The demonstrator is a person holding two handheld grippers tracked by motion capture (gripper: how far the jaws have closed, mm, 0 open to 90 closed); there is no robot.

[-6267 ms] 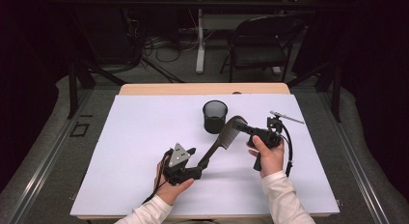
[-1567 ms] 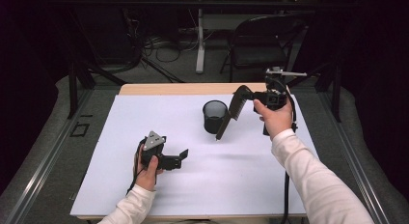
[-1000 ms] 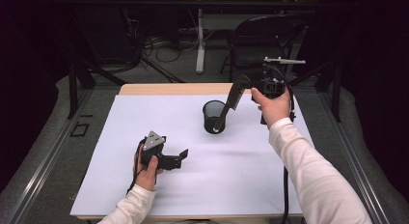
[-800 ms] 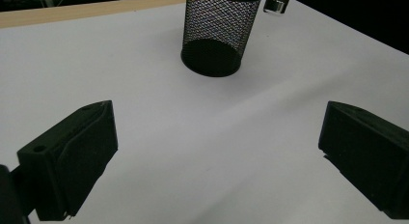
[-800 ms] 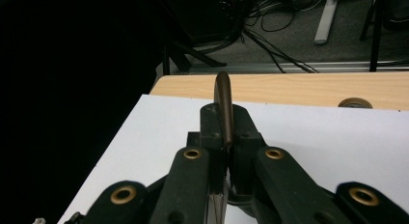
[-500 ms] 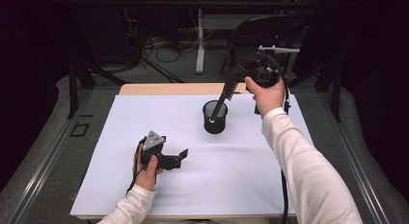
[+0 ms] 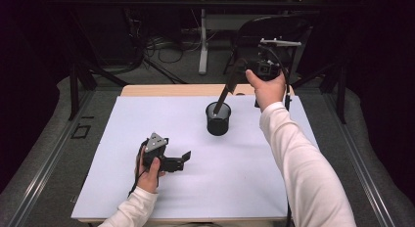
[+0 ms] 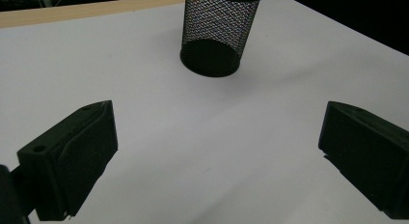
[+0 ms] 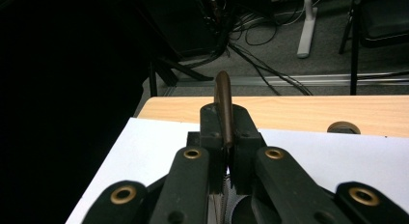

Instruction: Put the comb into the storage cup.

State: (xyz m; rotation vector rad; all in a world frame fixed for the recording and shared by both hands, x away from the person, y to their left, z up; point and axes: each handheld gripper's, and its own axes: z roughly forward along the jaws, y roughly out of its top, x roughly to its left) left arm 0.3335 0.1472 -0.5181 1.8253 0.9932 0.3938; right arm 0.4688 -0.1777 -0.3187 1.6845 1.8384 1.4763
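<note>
Gripping a brown stick [image 9: 224, 108], the right gripper [image 7: 235, 76] lowers its tip into the cup [image 7: 218, 120], the left gripper [image 7: 182, 161] resting agape nearby.

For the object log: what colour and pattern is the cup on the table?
Black wire mesh cup, clearest in the left gripper view.

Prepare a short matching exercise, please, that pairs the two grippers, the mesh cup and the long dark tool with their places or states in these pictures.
Things:
1. left gripper
2. right gripper
3. mesh cup
4. long dark tool

Places or states:
A. stands upright on the white table cover, beyond the middle
B. jaws open, low over the near left of the table cover
C. slants down with its lower end inside the cup's mouth
D. shut on a slim brown handle, raised above the far edge

Pairs: 1-B, 2-D, 3-A, 4-C
</note>
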